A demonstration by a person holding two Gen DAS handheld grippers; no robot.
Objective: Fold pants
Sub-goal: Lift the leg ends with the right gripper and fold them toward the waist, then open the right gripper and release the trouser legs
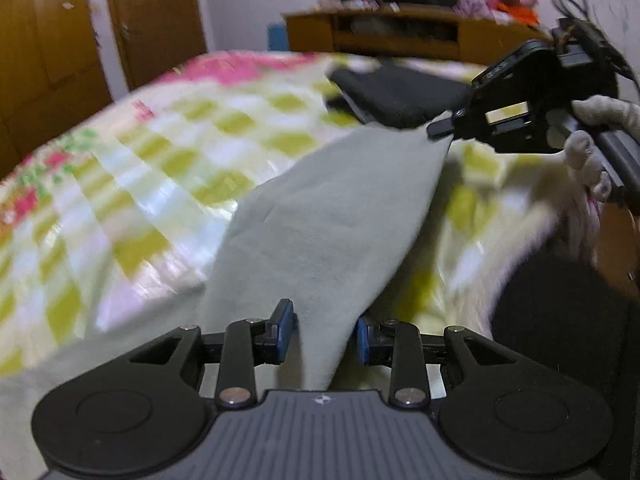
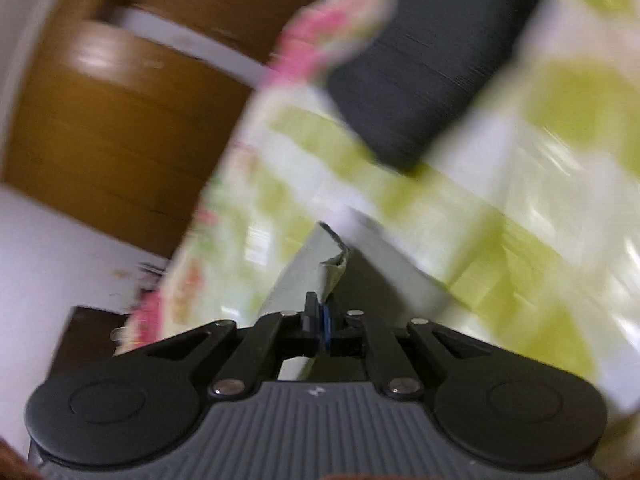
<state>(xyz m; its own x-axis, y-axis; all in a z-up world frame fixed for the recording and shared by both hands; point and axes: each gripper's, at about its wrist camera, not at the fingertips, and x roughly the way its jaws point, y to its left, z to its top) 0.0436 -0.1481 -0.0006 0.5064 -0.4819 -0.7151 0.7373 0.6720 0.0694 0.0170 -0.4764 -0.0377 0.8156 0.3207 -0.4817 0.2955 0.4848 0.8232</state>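
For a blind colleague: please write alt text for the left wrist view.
Pale green pants stretch above a checked bedspread between the open left gripper and the right gripper, which pinches their far corner. A dark folded garment lies behind.

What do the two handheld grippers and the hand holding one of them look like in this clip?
Both are black, with grey ribbed bodies bearing a small white logo, linkage arms with silver screws, and blue finger pads: left gripper, right gripper. Black cables loop off the right one. The hand on it wears a whitish knit glove.
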